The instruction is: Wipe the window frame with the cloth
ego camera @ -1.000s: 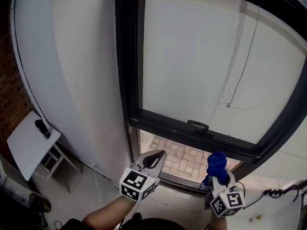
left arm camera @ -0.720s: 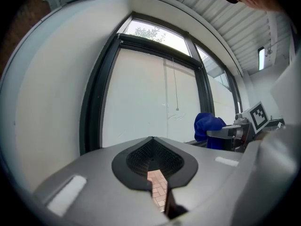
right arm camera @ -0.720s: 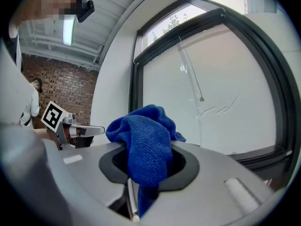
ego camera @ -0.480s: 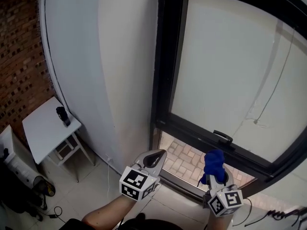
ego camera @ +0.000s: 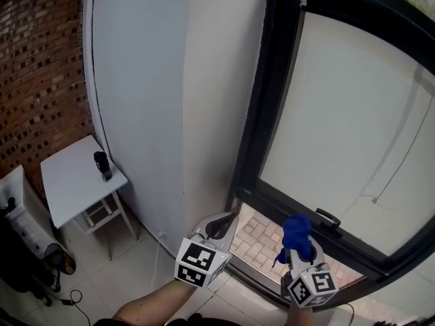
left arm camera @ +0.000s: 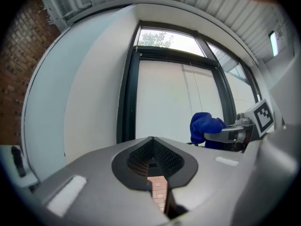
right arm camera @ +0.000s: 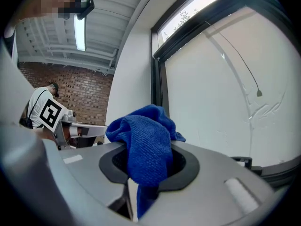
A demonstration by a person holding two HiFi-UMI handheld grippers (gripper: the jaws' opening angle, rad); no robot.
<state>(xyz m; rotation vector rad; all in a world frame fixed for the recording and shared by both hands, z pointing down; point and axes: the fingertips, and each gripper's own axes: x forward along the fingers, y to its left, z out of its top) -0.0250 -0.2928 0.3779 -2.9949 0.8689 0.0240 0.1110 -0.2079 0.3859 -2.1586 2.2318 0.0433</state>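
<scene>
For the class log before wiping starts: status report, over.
Left tongs shut, empty. Right tongs shut on cloth, held short of window frame; no wiping yet. Nothing in the way.

The left gripper and right gripper are smooth grey moulded shells, each carrying a white cube with black square markers; black ribbed pads, seemingly rubber, line the jaws.

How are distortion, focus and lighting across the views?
Head view: sharp, evenly lit, window frame bowed by the wide lens. Left gripper view: strong fisheye, dark corners, shut left tool filling the bottom. Right gripper view: same fisheye; cloth in the right tool crisp; ceiling lamp blown out.
</scene>
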